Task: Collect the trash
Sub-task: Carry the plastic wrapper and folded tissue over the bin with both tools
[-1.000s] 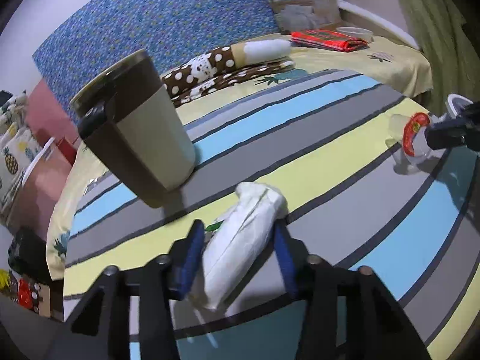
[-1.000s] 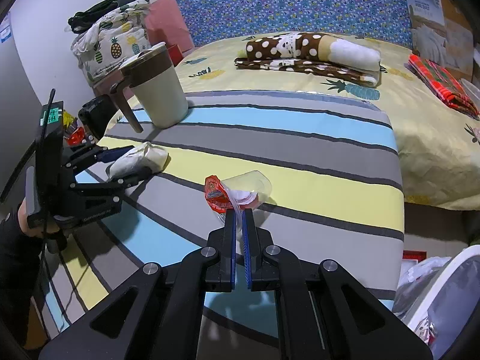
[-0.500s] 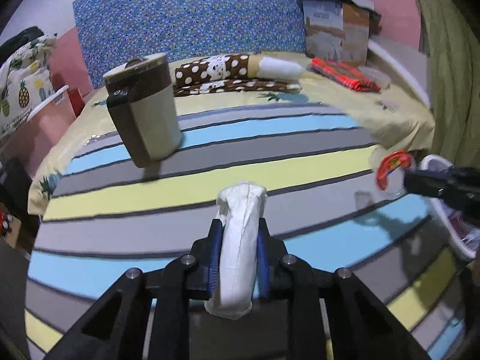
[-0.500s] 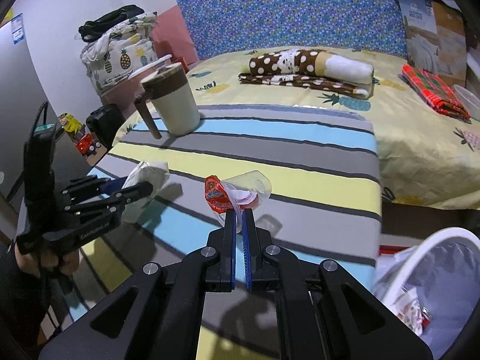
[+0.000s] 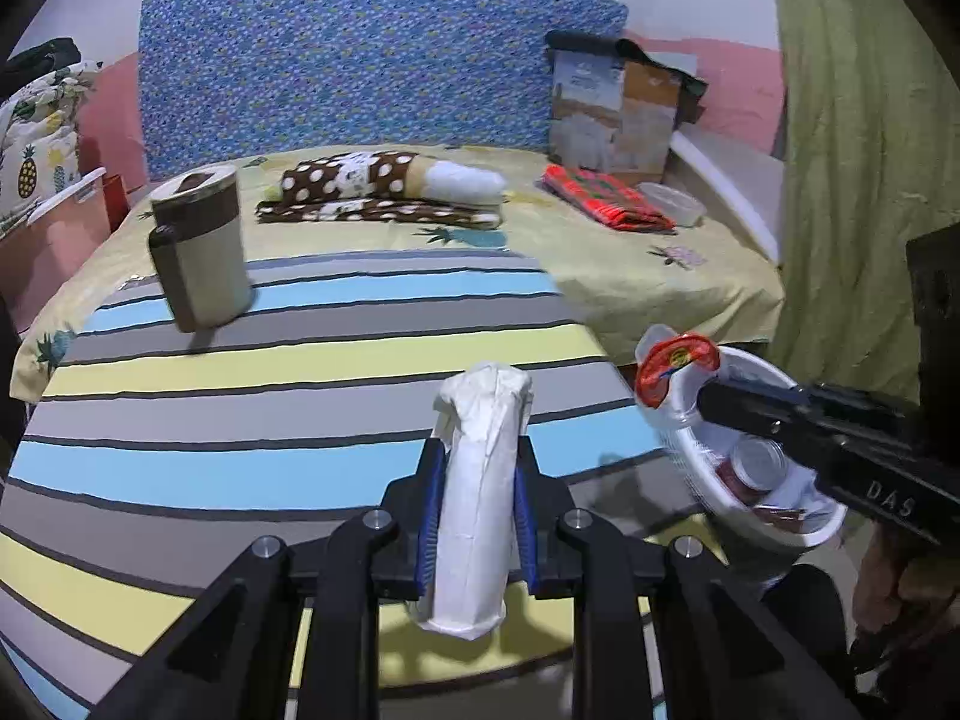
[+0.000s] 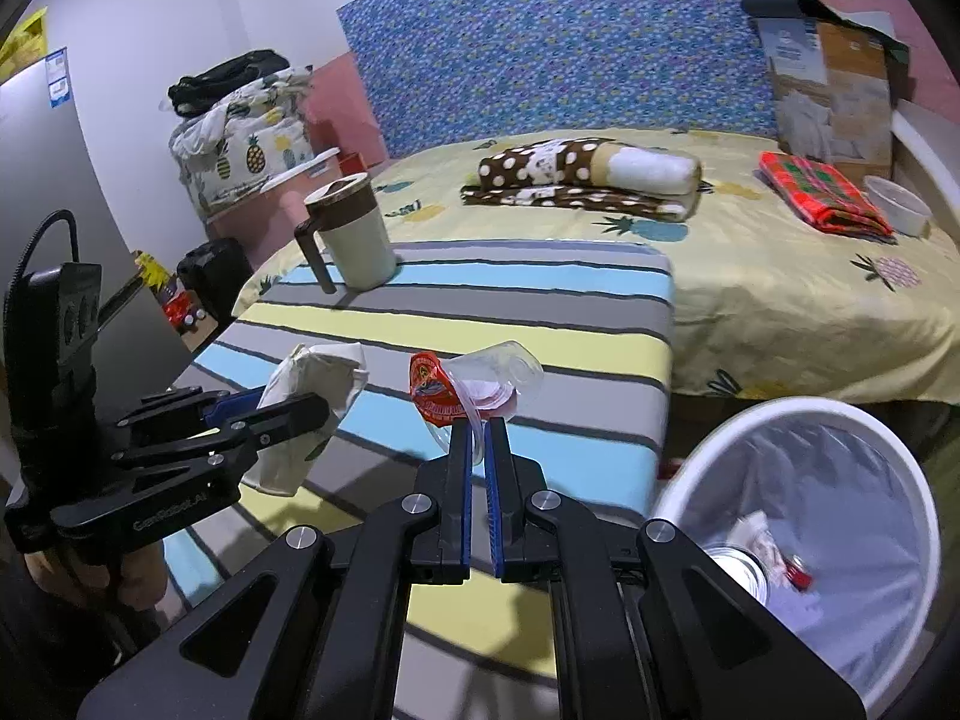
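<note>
My left gripper (image 5: 477, 462) is shut on a crumpled white paper wad (image 5: 480, 480) and holds it above the striped table (image 5: 240, 420); the wad also shows in the right wrist view (image 6: 312, 396). My right gripper (image 6: 478, 426) is shut on a clear plastic cup with a red peeled lid (image 6: 474, 384), lifted near the table's right edge. From the left wrist view the cup (image 5: 675, 369) hangs over the white trash bin (image 5: 774, 528). The bin (image 6: 900, 456) stands on the floor at lower right, lined with a bag, holding a can and scraps.
A beige and brown lidded mug (image 5: 201, 255) stands at the table's far left. Behind is a bed (image 6: 780, 276) with a spotted pillow, red cloth, plastic container and cardboard box. A green curtain (image 5: 864, 180) hangs at right.
Both grippers lifted their items off the table and swung right toward the bin. The left gripper closed on the paper wad. The bin has come further into view.
</note>
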`<action>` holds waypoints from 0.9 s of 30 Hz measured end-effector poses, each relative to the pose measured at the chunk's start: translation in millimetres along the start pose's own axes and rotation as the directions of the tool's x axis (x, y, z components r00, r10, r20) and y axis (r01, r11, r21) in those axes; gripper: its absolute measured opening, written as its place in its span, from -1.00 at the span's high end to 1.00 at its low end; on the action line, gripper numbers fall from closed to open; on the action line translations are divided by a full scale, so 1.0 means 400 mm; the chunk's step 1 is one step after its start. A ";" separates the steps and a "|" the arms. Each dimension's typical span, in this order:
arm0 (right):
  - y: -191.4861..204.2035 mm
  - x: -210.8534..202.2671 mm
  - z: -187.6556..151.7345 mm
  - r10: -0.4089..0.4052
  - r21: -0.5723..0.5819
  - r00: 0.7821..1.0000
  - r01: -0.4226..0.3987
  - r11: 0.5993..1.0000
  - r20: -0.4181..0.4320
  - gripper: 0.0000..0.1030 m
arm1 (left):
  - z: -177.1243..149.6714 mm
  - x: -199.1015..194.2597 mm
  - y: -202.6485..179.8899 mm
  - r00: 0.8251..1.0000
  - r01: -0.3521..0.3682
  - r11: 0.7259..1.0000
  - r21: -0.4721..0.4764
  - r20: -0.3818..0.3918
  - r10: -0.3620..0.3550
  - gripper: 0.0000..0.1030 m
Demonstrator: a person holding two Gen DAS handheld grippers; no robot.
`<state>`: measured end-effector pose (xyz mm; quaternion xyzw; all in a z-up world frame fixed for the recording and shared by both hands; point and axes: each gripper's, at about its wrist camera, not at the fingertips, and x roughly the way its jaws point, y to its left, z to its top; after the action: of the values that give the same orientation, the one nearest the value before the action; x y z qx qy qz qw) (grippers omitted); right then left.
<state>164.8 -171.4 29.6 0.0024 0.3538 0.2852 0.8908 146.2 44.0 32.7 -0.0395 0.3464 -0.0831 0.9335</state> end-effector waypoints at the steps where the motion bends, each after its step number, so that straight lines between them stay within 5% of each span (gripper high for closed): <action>1: -0.003 -0.007 -0.004 -0.004 0.004 1.000 0.004 1.000 0.003 0.88 | 0.000 -0.002 -0.013 1.000 0.009 1.000 -0.001 0.001 -0.009 0.56; 27: -0.216 -0.173 -0.136 -0.204 0.227 0.979 0.193 0.955 0.026 0.87 | 0.001 0.045 -0.375 0.966 0.256 0.960 0.111 -0.058 -0.251 0.55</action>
<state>133.7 -289.6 14.4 0.0740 0.3601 0.1527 0.9173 140.5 -106.8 41.1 -0.0265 0.3530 -0.2231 0.9082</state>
